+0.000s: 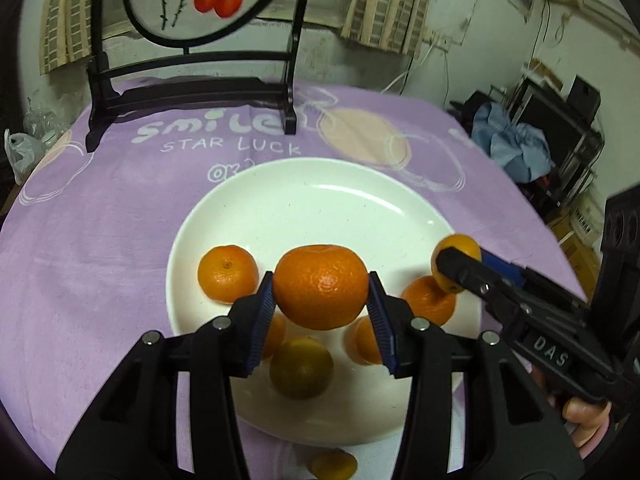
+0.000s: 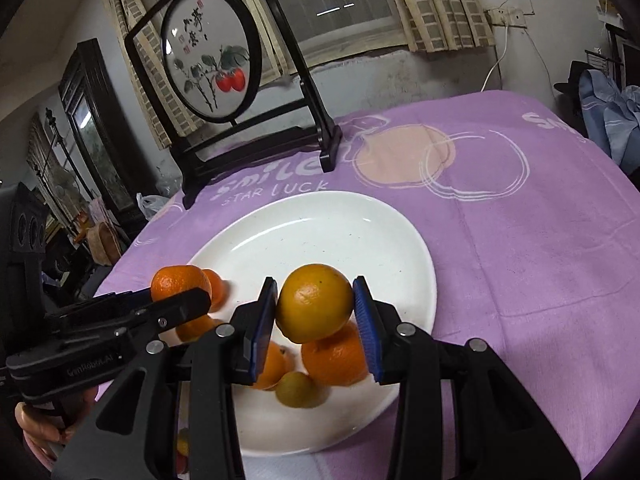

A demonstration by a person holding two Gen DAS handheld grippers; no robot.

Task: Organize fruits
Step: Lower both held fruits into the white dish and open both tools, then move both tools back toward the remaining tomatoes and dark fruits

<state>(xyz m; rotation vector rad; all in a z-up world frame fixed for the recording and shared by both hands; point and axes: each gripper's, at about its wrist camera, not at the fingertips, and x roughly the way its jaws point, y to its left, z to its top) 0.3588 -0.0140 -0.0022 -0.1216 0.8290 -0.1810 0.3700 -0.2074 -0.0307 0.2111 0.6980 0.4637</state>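
Left gripper [image 1: 321, 292] clamped on orange mandarin [image 1: 321, 286], right gripper [image 2: 315, 308] on yellower citrus [image 2: 314, 302], both above white plate [image 1: 304, 200] holding 5 more. Light, soft-skinned, bruisable; best pinched across widest middle, gently.

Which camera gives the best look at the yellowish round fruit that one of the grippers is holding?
The right wrist view: the yellowish round fruit fills the middle, clamped between the right gripper's blue pads above the white plate. The left wrist view shows the same fruit only small at the right side, half hidden behind the gripper's black finger.
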